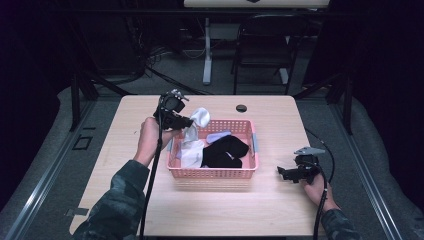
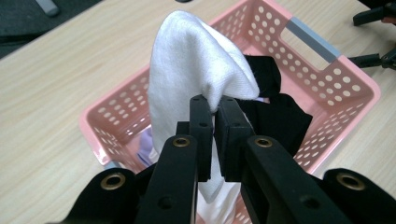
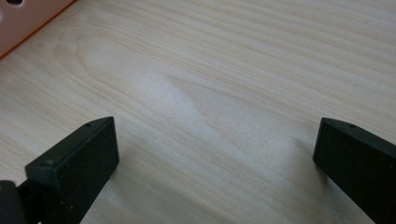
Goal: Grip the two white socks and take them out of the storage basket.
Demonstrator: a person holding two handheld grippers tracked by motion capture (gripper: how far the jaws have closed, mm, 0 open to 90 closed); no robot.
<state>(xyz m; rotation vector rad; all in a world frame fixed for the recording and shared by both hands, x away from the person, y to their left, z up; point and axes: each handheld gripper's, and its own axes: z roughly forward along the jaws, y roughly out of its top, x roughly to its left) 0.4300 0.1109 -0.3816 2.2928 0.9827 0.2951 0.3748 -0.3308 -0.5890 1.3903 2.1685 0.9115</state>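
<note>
High view: wooden table [image 1: 125, 145], pink basket [image 1: 212, 173]; dark room, chair [image 1: 262, 45].

The pink basket [image 1: 215, 172] stands in the middle of the surface [image 1: 125, 165] and blocks the way between the two sides. Inside it, a white cloth [image 1: 192, 150] and black cloth [image 1: 225, 152] fill most of the room. Left, right and front of the basket, the surface is bare; the right tool [image 1: 283, 172] sits there with jaws wide apart.

Dim lab or recording studio, black-curtained walls, pale wooden table [image 1: 125, 150] on grey carpet, cables across floor, black folding chair [image 1: 262, 47] behind.
</note>
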